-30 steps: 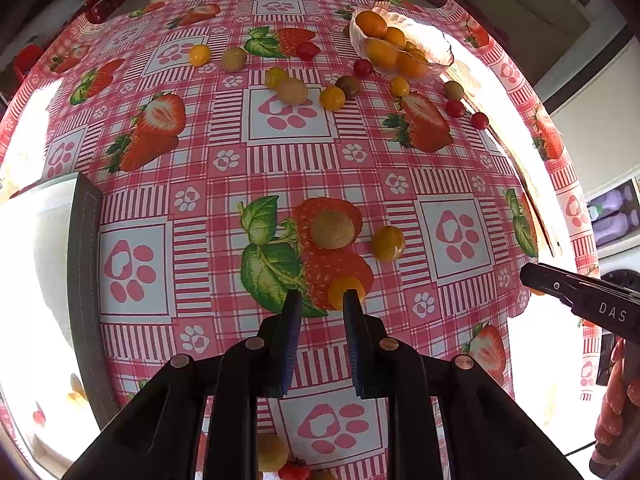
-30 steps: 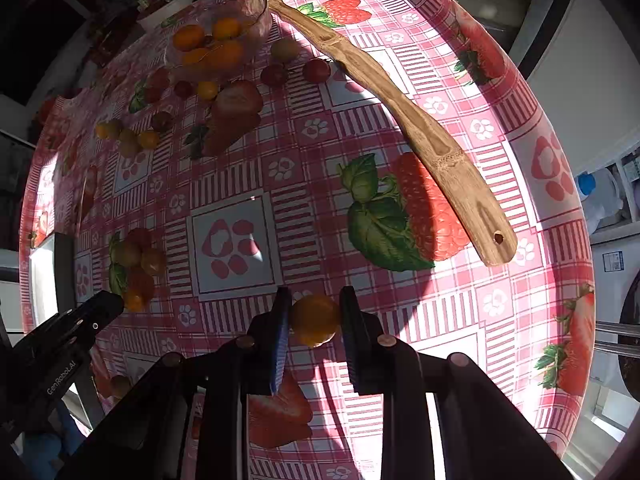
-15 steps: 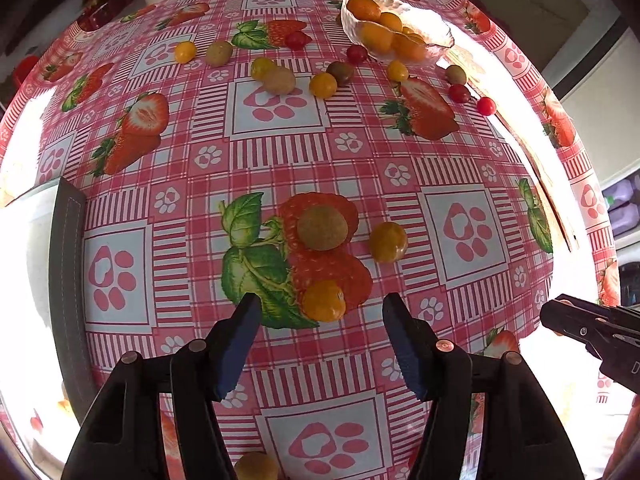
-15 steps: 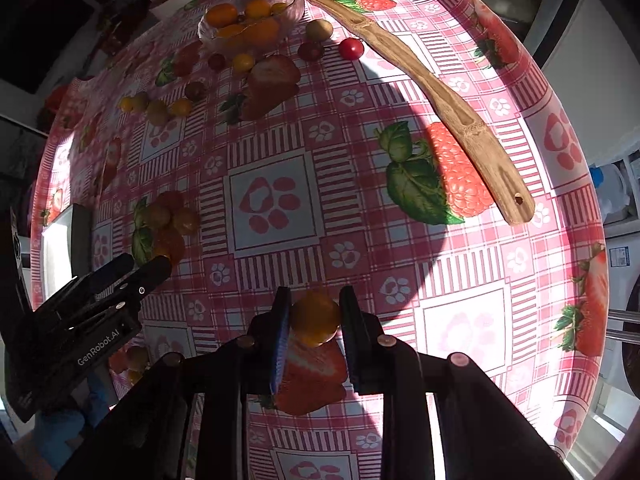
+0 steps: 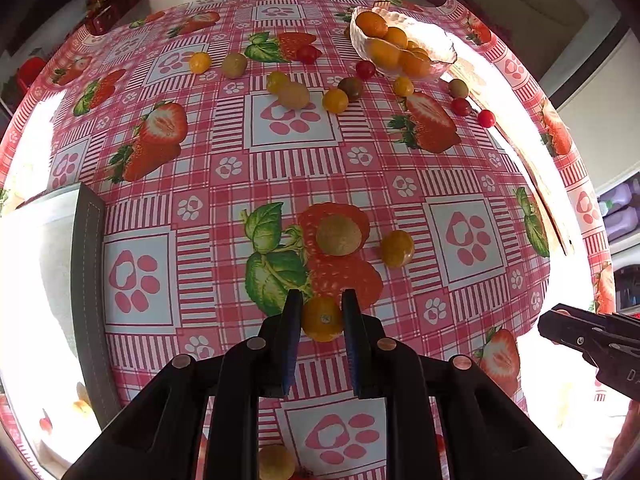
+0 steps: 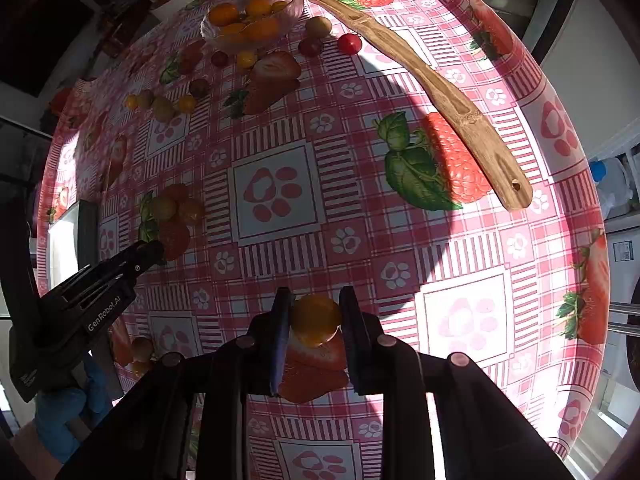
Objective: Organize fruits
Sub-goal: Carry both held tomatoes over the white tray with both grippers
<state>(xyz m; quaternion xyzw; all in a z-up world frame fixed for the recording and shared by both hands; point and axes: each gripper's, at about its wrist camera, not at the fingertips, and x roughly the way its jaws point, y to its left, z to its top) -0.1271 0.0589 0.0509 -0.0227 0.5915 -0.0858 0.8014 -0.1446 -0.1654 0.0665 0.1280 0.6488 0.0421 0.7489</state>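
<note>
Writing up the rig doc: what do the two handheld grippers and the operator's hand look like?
Both grippers, left and right, are black plastic linkage arms with copper-coloured rivets and flat fingers faced with blue pads. White "GenRobot.AI" lettering marks the left gripper's side. A blue glove covers the hand behind it. No cables visible.

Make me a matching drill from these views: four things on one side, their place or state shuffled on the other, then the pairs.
Things:
1. left tool
2. glass bowl
3. wooden spatula
4. green-brown fruit

Places or states:
A. lies on a printed strawberry
B. shut on an orange tomato
C. lies bare along the table's sunlit side
D. holds orange fruit

Pairs: 1-B, 2-D, 3-C, 4-A
</note>
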